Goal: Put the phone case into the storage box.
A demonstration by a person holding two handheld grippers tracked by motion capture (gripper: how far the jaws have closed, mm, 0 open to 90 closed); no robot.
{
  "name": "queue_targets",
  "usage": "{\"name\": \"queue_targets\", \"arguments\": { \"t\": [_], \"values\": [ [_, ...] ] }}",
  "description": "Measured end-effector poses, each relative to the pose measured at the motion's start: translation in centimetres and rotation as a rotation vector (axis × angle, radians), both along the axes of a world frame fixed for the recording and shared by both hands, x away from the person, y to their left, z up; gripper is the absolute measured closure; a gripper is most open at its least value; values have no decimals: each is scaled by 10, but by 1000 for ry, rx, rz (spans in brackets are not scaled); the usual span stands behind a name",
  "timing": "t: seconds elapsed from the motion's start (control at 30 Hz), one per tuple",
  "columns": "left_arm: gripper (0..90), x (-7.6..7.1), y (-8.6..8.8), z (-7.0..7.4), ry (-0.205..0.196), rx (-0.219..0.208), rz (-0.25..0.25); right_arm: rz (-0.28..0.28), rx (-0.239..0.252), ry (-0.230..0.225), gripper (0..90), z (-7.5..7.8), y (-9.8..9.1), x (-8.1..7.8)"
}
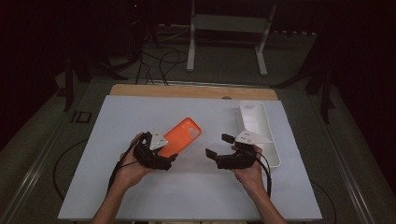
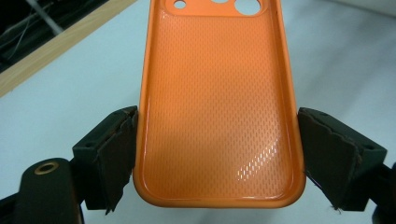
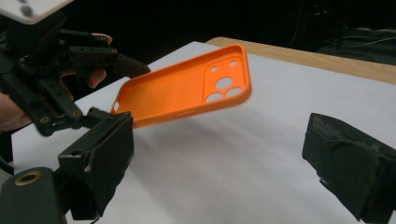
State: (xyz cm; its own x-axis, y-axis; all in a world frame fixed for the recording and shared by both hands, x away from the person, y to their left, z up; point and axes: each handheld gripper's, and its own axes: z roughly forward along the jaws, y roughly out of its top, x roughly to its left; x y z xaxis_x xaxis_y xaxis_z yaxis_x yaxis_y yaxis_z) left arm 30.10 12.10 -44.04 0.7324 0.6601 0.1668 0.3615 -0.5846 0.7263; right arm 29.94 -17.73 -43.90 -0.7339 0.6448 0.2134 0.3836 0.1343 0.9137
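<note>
An orange phone case (image 1: 184, 134) hangs tilted above the white table sheet (image 1: 187, 191), its camera holes pointing away from me. My left gripper (image 1: 169, 153) is shut on its near end. In the left gripper view both pads press on the long sides of the case (image 2: 217, 93), whose hollow inside faces the camera. My right gripper (image 1: 219, 145) hovers to the right of the case, apart from it, jaws open and nothing between them. The right gripper view looks between its own open jaws (image 3: 219, 158) at the case (image 3: 187, 91), held in the air by the left gripper (image 3: 122, 84).
A long white tray (image 1: 276, 151) lies at the right of the sheet, just behind my right hand. A wooden table edge (image 1: 187, 90) runs along the back. Beyond it are a white stand (image 1: 229, 23) and cables on a dark floor.
</note>
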Motion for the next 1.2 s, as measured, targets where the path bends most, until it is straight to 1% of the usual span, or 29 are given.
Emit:
{"name": "queue_targets", "arguments": {
  "t": [0.23, 0.43, 0.57, 0.73, 0.9, 1.07, 1.1, 1.17, 1.2],
  "values": [
    [165, -4, -9, 8, -28, -13, -28, 19, 14, 42, 90, 2, 11, 12],
    [165, -8, -14, 15, -46, -31, -48, 24, 23, 59, 89, 6, 19, 22],
    [165, -10, -17, 18, -55, -39, -63, 30, 47, 84, 90, 6, 22, 27],
    [165, -12, -22, 21, -67, -53, -76, 48, 65, 113, 90, 5, 26, 31],
    [165, -13, -27, 22, -66, -63, -97, 65, 103, 157, 97, 4, 28, 34],
    [164, -14, -34, 22, -67, -71, -113, 87, 136, 203, 162, 2, 30, 36],
    [164, -13, -34, 22, -67, -70, -115, 85, 136, 207, 175, 3, 30, 36],
    [164, -13, -36, 21, -66, -76, -116, 77, 139, 215, 234, 3, 31, 36],
    [163, -13, -37, 21, -66, -81, -113, 63, 140, 223, 254, 4, 31, 36]
  ]
}}
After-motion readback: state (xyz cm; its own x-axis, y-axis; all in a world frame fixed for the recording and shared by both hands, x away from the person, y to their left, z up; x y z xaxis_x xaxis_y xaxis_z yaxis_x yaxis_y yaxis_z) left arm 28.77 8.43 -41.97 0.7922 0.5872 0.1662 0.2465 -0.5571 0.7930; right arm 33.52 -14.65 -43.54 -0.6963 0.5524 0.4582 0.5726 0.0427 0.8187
